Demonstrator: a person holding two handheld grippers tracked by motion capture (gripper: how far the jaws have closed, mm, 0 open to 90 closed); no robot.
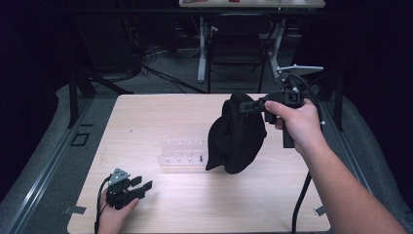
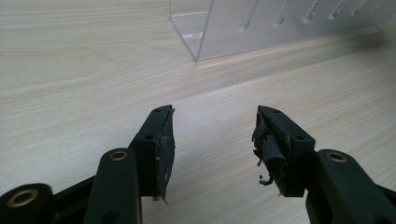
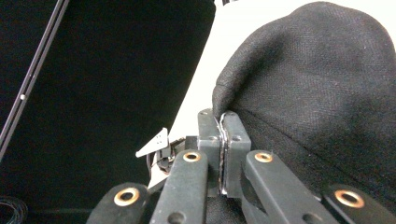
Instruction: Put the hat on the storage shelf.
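High view: at the near left of the desk, the left claw rests low in the person's left hand, its jaws spread with nothing between them. Mid-desk lies a clear plastic rack. Right of it, the right claw is pressed together, pinching the edge of a black cloth cap, which hangs above the desk beside the rack.

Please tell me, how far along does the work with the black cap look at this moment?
Done: the right tongs have shut on the black cap and hold it in the air above the table. In hand: carrying it near the clear rack. Left: setting it down, probably at the rack. The left tongs rest open, holding nothing.
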